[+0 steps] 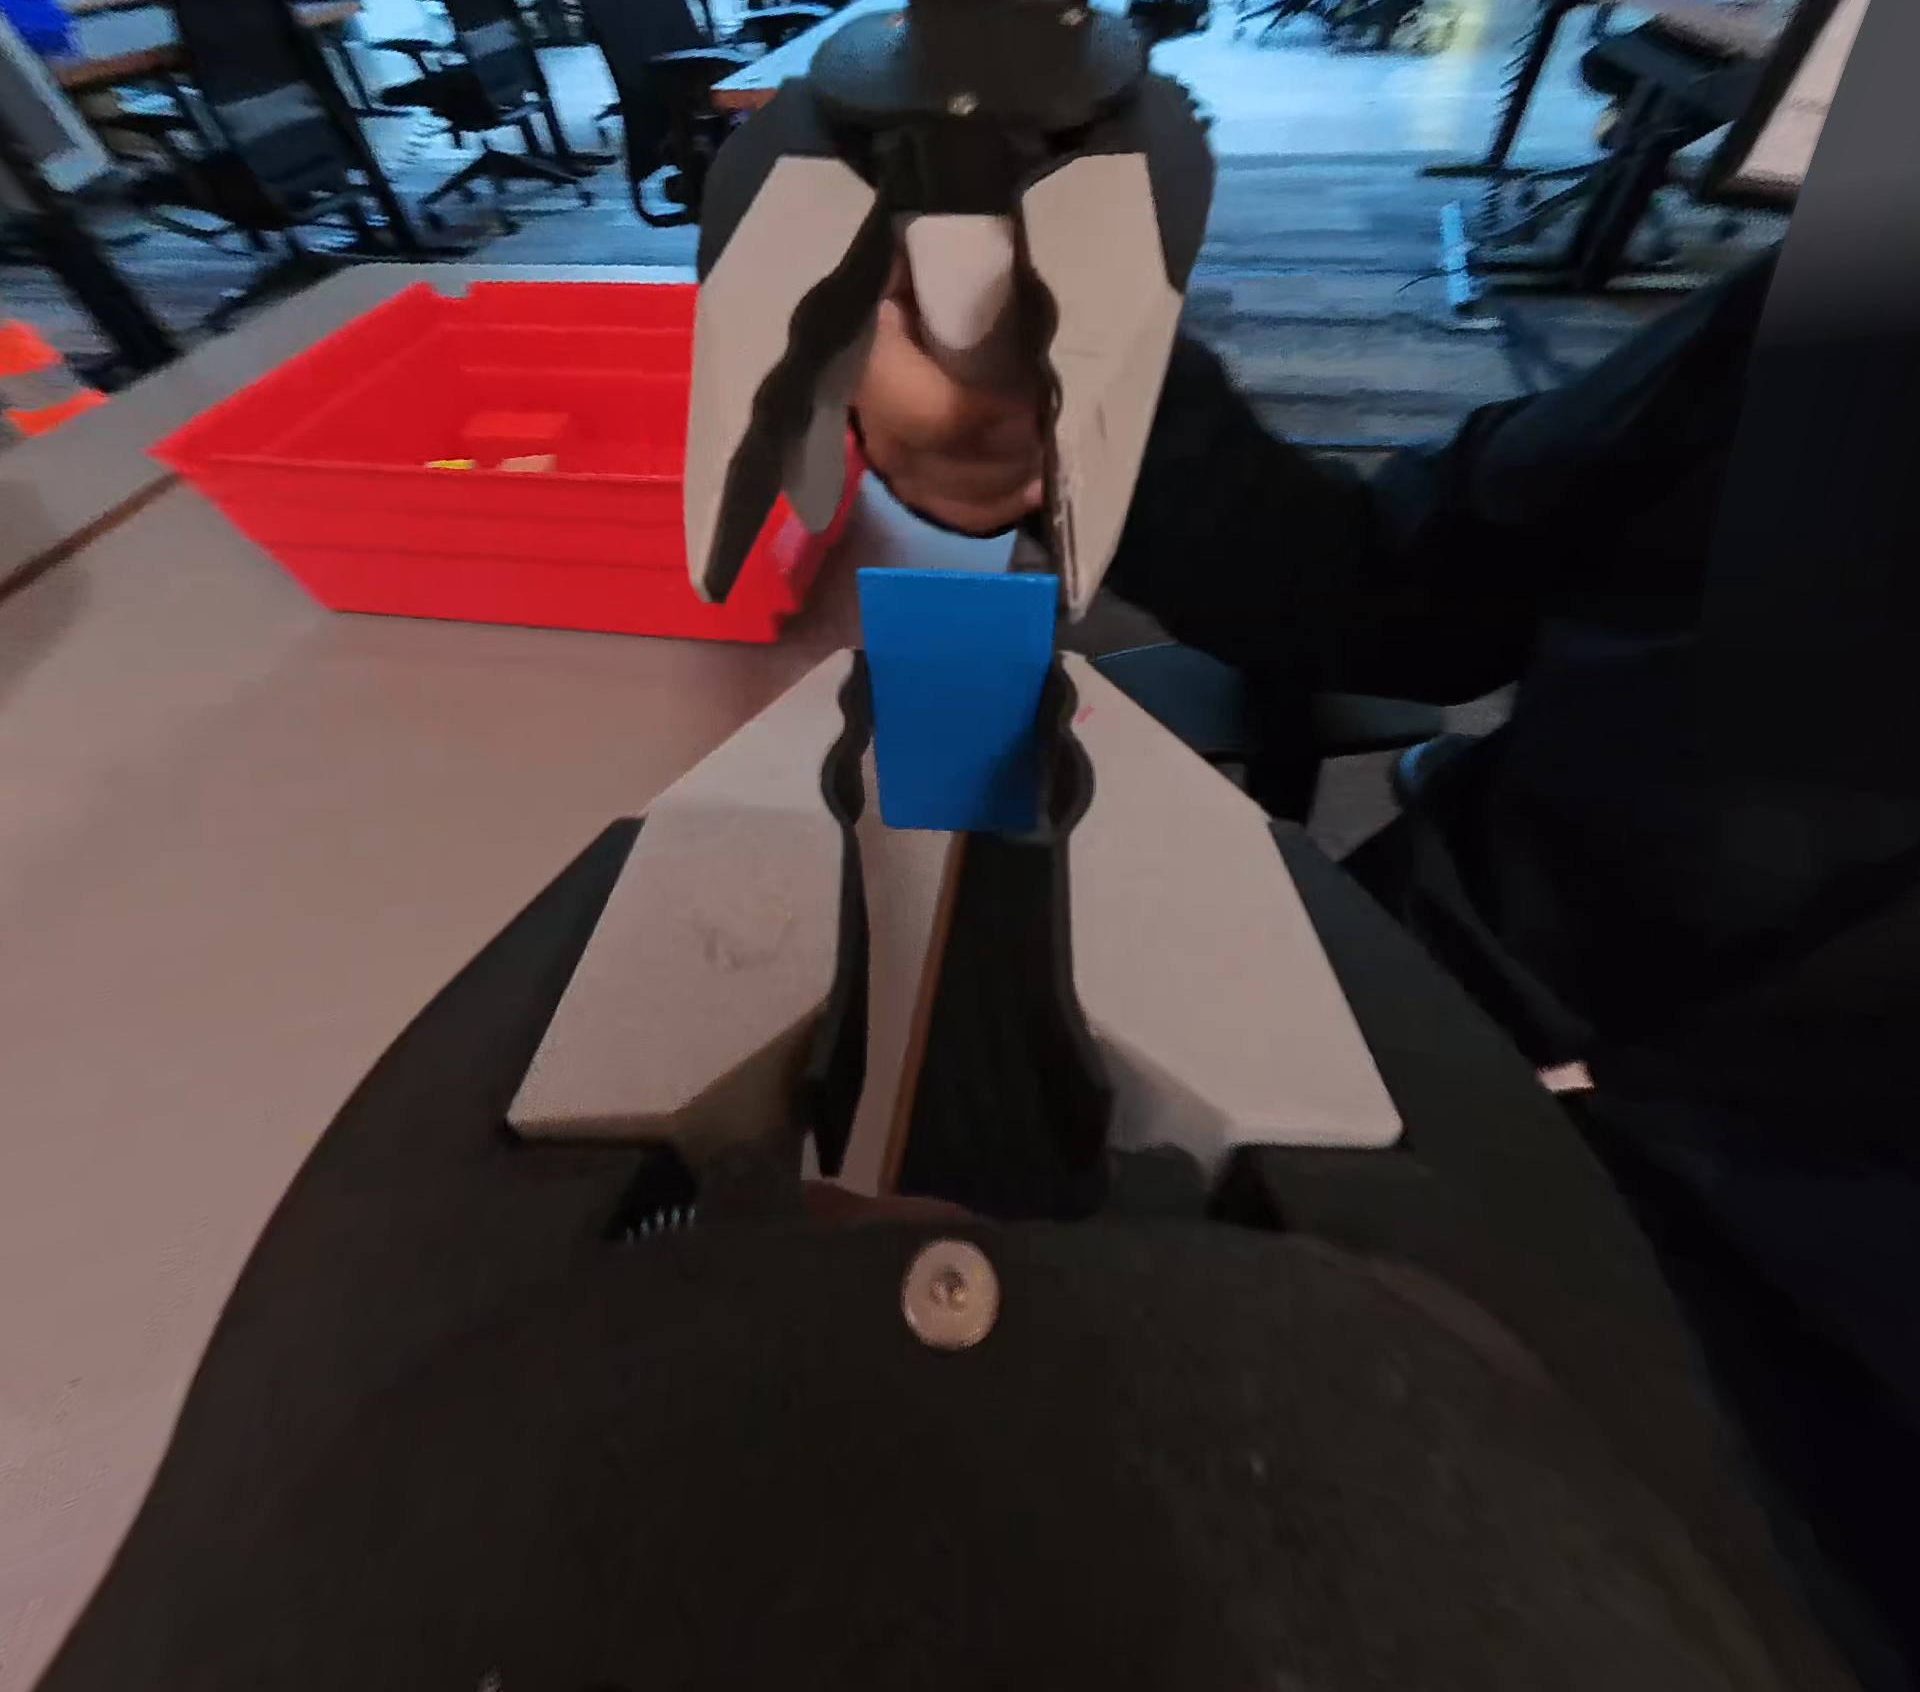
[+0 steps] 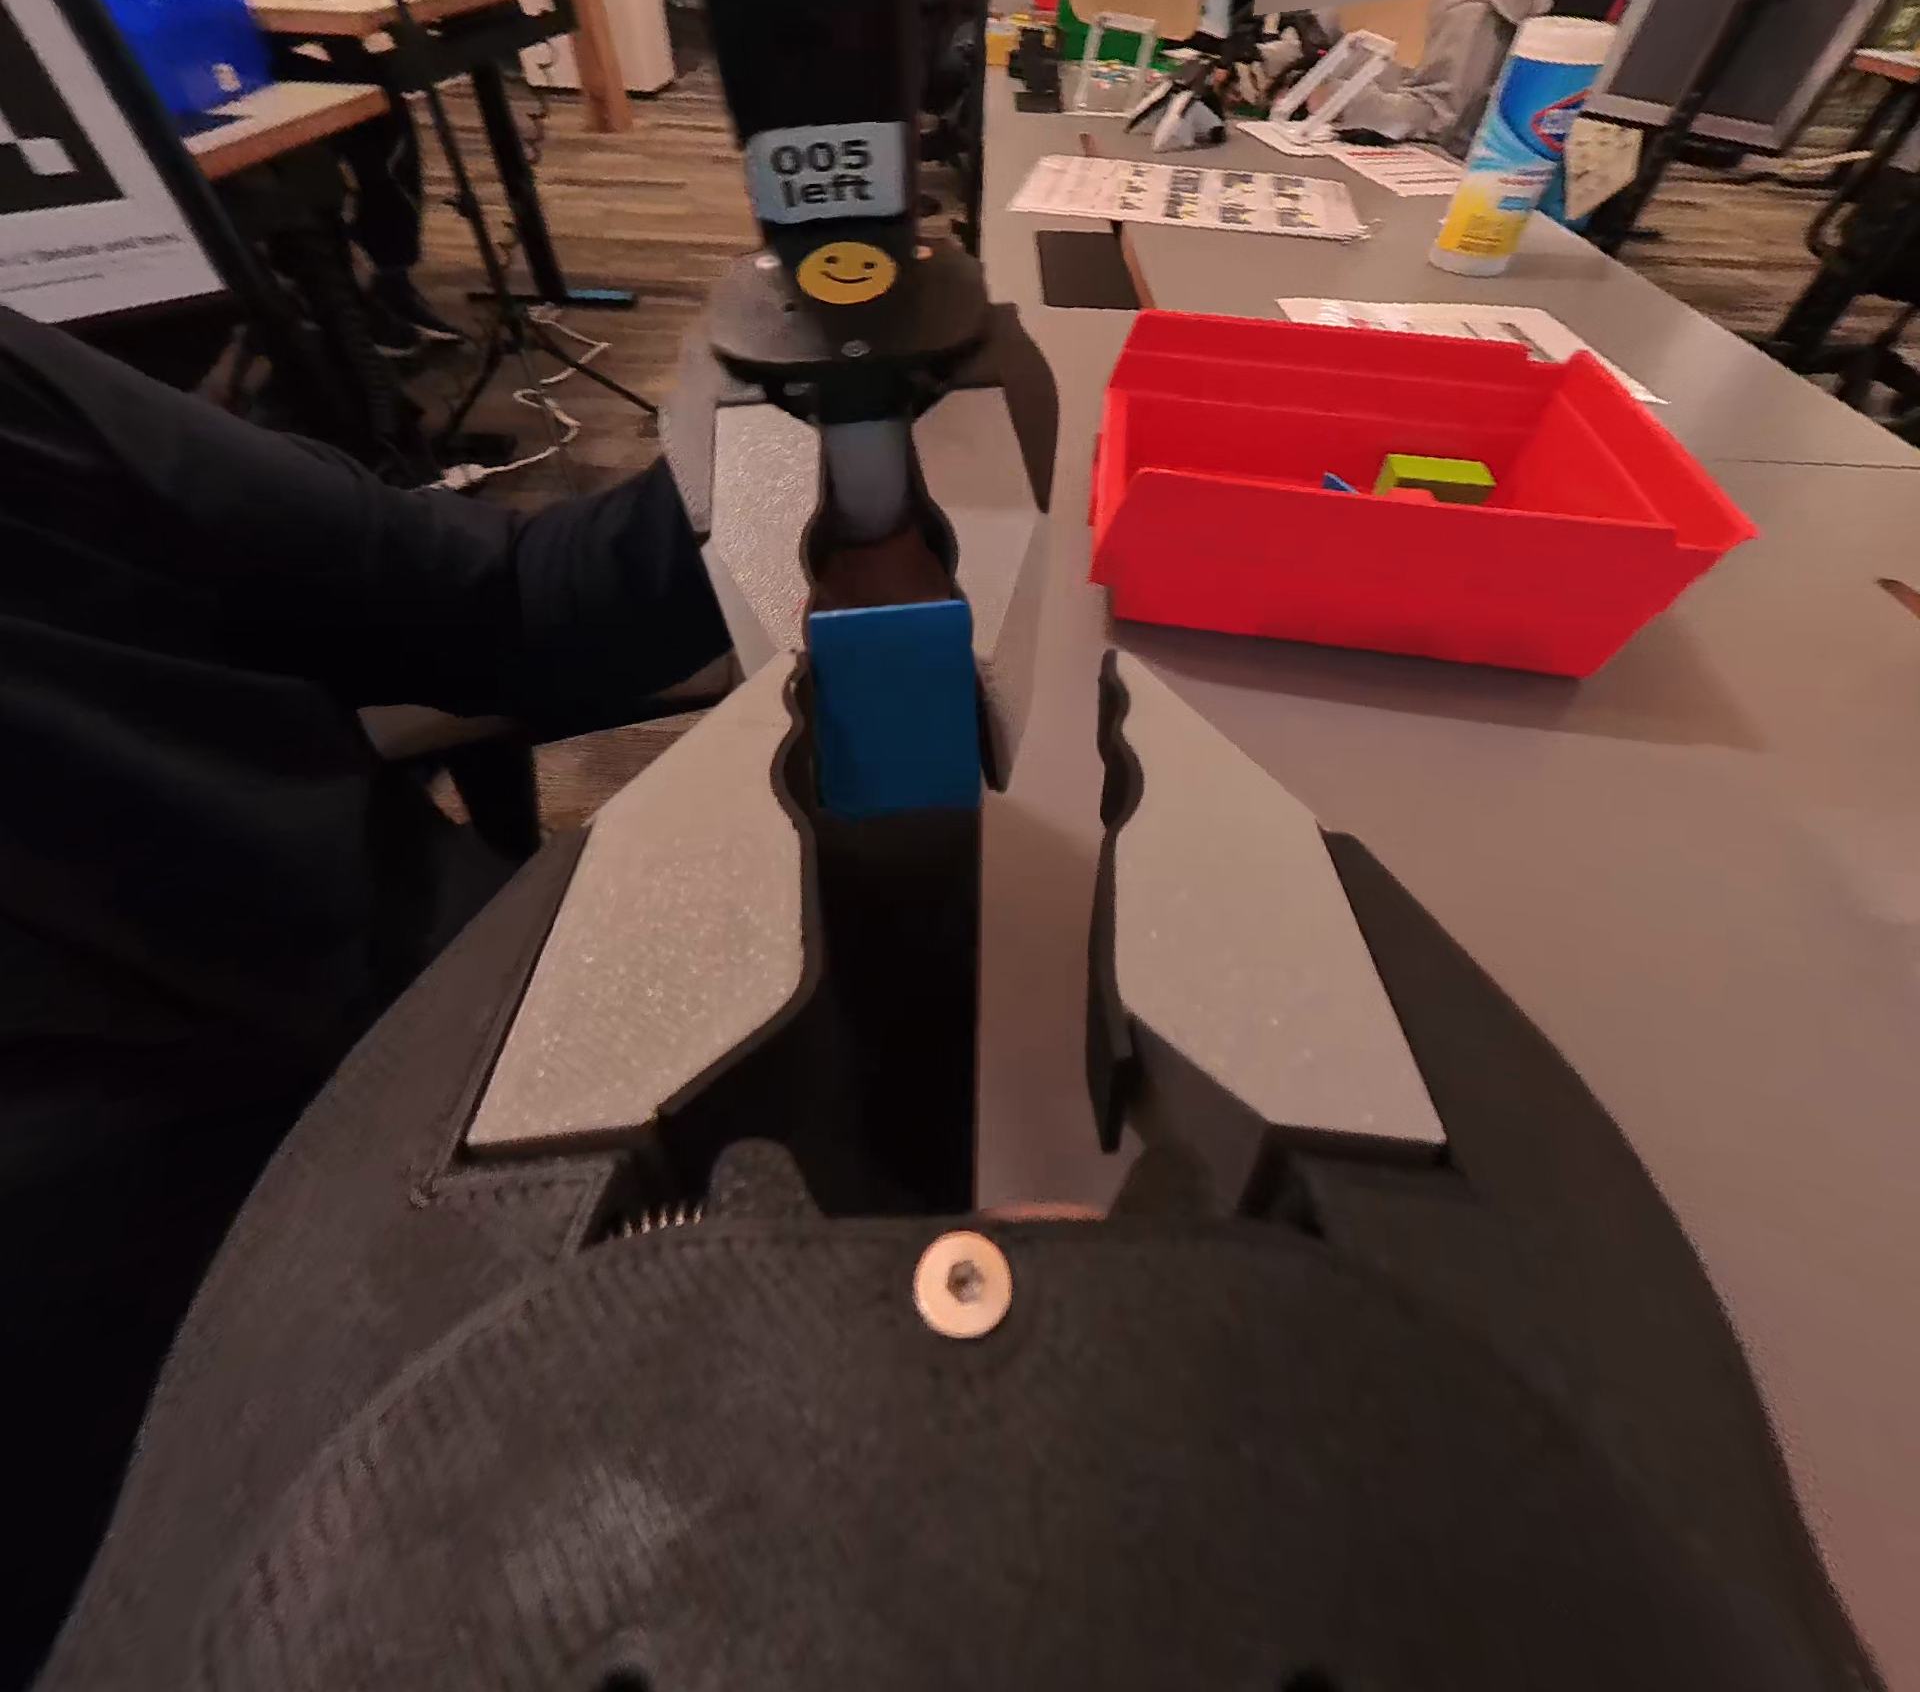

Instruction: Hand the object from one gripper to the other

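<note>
A blue block (image 1: 956, 697) is clamped between the fingers of my left gripper (image 1: 958, 676) and held above the table edge. My right gripper (image 1: 894, 593) faces it head-on, open, with its fingers on either side of the block's far end. In the right wrist view the blue block (image 2: 894, 707) sits between the open fingers of my right gripper (image 2: 954, 676), close against its left finger, with a wide gap to the right finger. The left gripper (image 2: 894, 738) is shut on the block from the opposite side.
A red bin (image 1: 468, 562) stands on the grey table (image 1: 260, 811) beside the grippers, also in the right wrist view (image 2: 1351, 593), with a few small blocks (image 2: 1434, 479) inside. Papers (image 2: 1184, 193) and a wipes canister (image 2: 1517, 146) lie farther back. Office chairs (image 1: 260, 84) stand beyond the table. The tips of both grippers are at nearly the same place.
</note>
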`<state>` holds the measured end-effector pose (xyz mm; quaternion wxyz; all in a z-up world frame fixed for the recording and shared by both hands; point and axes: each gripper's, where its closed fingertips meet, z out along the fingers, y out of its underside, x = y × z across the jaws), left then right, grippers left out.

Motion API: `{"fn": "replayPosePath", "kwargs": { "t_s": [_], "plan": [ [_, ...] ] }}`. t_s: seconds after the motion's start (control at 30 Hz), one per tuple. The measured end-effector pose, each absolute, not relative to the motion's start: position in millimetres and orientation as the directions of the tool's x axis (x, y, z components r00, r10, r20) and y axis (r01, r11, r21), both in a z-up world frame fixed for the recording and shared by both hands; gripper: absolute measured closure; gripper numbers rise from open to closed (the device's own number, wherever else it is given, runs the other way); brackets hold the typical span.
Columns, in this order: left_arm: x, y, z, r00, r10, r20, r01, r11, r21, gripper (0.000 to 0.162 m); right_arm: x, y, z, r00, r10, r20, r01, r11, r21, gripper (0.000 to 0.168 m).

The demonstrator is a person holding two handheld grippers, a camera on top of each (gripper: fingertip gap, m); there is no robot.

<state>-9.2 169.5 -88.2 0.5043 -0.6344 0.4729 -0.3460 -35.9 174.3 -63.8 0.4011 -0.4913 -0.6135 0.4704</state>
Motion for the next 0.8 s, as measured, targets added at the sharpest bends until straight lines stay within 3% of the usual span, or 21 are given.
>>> {"fn": "replayPosePath", "kwargs": {
  "t_s": [0.4, 0.8],
  "plan": [
    [-12.5, 175.8, -91.7, 0.292, -0.954, 0.073, -0.194, -0.134, -0.972, 0.131, -46.8, 168.8, -69.5, -0.237, 0.971, -0.041, 0.222, 0.013, -0.975, 0.138],
    [-11.8, 175.8, -87.7, 0.338, -0.941, 0.031, -0.211, -0.108, -0.971, 0.131, -44.2, 167.4, -64.6, -0.251, 0.965, -0.08, 0.205, -0.028, -0.978, 0.138]
  ]
}}
